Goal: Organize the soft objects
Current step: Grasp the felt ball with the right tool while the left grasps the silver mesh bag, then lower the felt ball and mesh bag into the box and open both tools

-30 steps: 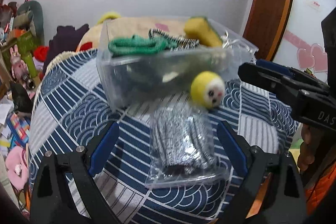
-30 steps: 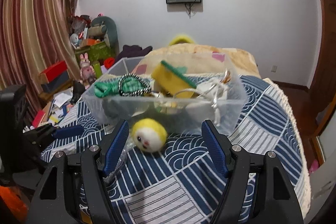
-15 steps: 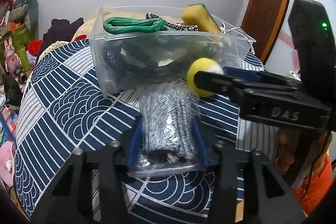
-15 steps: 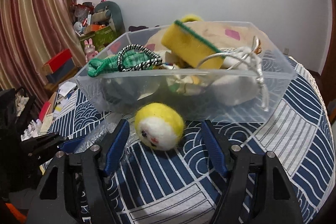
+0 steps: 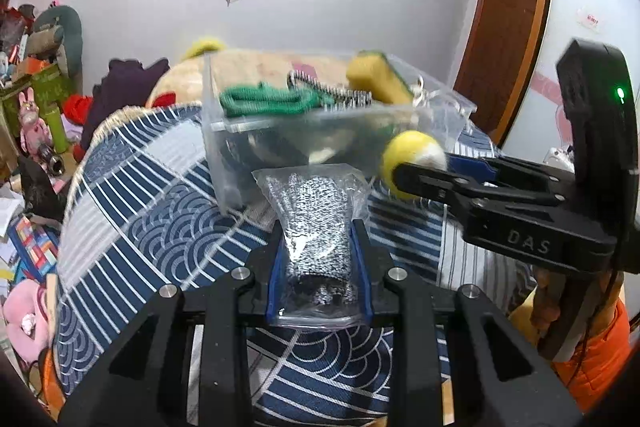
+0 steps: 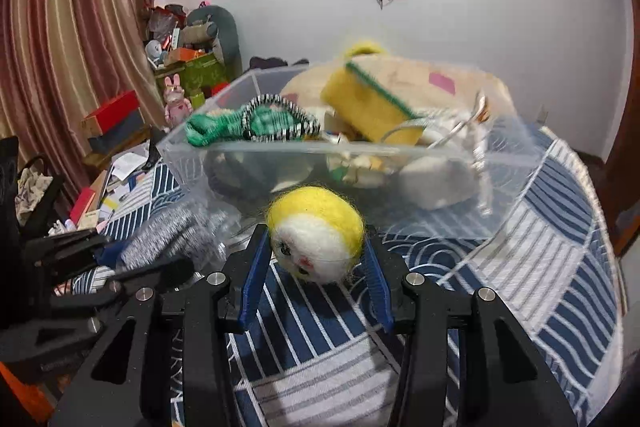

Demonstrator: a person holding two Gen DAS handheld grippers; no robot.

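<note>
Left tongs [image 5: 319, 251] squeezing the bagged glove [image 5: 316, 227], pointing lengthwise at the clear box [image 5: 320, 131]; right tongs [image 6: 316, 263] squeezing the fuzzy ball [image 6: 316, 233] before it.

Left gripper [image 5: 319, 267] and right gripper [image 6: 316, 263] apparently clamped.

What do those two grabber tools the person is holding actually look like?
Both are black plastic. The left gripper and right gripper have blue pads lining their fingers and silver bolts. The right one bears "DAS" lettering, a green light and a dark cable. An orange sleeve shows.
</note>
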